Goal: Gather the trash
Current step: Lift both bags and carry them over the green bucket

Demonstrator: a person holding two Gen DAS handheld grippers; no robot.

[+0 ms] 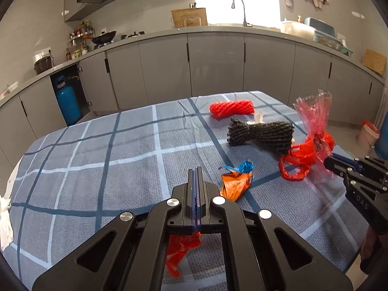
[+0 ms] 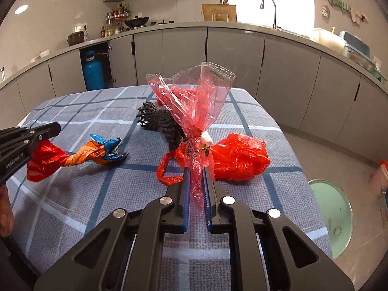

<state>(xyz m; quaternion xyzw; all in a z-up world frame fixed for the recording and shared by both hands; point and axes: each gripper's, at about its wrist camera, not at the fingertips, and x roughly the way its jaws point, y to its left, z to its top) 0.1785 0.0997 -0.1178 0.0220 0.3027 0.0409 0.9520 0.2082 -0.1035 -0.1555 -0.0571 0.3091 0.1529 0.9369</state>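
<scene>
My left gripper [image 1: 196,171] is shut on a twisted snack wrapper [image 1: 236,181] coloured orange, blue and red. The wrapper's red end hangs below the jaws, and its far end rests on the checked tablecloth [image 1: 97,150]. In the right wrist view the left gripper [image 2: 56,129] enters from the left, holding that wrapper [image 2: 97,151]. My right gripper [image 2: 196,171] is shut on the gathered neck of a clear red cellophane bag [image 2: 194,101], which stands upright. The same right gripper [image 1: 327,163] shows at the right edge of the left wrist view, holding the cellophane bag [image 1: 315,114].
A crumpled red plastic bag [image 2: 240,157] lies just beyond the right jaws. A black mesh net [image 1: 262,132] and a red mesh net [image 1: 231,108] lie farther back. White tissue [image 1: 4,218] hangs at the table's left edge. A green round bin [image 2: 337,220] stands on the floor to the right.
</scene>
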